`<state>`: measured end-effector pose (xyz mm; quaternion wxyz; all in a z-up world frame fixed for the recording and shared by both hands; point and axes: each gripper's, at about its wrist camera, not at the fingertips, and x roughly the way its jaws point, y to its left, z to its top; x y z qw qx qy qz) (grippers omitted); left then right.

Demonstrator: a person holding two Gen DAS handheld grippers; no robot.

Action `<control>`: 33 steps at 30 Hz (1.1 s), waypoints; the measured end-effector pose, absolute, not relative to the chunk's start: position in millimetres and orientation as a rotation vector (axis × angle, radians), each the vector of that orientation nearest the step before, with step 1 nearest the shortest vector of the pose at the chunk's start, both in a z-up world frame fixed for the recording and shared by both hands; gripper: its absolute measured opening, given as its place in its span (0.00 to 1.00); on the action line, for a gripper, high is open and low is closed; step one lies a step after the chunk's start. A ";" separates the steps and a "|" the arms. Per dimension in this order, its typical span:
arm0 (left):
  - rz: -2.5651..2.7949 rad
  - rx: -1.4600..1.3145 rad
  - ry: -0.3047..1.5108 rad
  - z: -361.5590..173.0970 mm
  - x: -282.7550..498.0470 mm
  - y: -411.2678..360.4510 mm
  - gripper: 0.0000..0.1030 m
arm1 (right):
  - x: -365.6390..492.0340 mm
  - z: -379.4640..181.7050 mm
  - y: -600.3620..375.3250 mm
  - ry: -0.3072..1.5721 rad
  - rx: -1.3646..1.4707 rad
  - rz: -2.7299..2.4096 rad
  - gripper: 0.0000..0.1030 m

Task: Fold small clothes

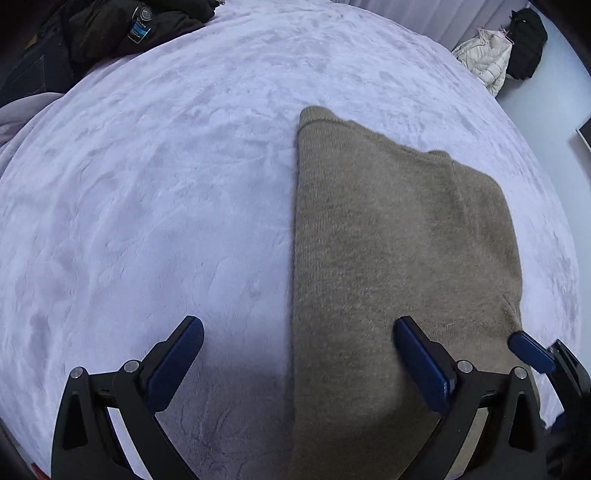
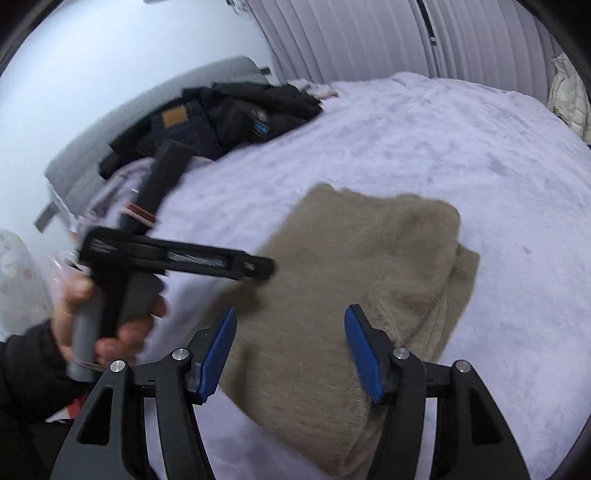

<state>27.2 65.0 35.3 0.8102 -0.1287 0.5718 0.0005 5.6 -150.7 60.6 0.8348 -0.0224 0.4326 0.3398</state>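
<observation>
Sweater [image 1: 399, 258], taupe knit, folded to a long strip on lilac bed cover [image 1: 166, 203], running from 6 toward 12 o'clock. Left gripper [image 1: 299, 354] spread wide, right finger over the knit, left finger over bare cover, nothing pinched. Right gripper [image 2: 290, 343] likewise wide apart above the near end, gripping nothing.

Likely risks: pinching only the top layer and peeling the fold apart; snagging plush cover together with knit; fuzzy yarn slipping from the pads mid-lift, leaving a skewed fold.

Dark clothes pile [image 1: 110, 33] at 11 o'clock with a blue tag, print unreadable. Tan jeans patch [image 2: 173, 118], lettering illegible.
</observation>
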 end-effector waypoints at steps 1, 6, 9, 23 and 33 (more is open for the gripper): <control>-0.016 -0.265 1.218 31.5 23.5 63.3 1.00 | 8.2 47.2 -151.8 0.961 -0.056 0.682 0.62; -0.011 -0.246 1.211 37.3 15.1 57.8 1.00 | -7.0 29.2 -164.6 0.951 0.012 0.701 0.62; -0.060 -0.231 1.148 58.6 5.1 50.9 1.00 | -8.0 46.0 -160.8 0.959 -0.035 0.694 0.63; -0.041 -0.218 1.169 29.7 -5.7 37.6 1.00 | 137.4 22.2 -130.4 1.099 -0.031 0.661 0.64; 0.062 -0.085 1.029 74.7 26.9 43.6 1.00 | 114.5 69.2 -112.3 0.932 -0.239 0.521 0.74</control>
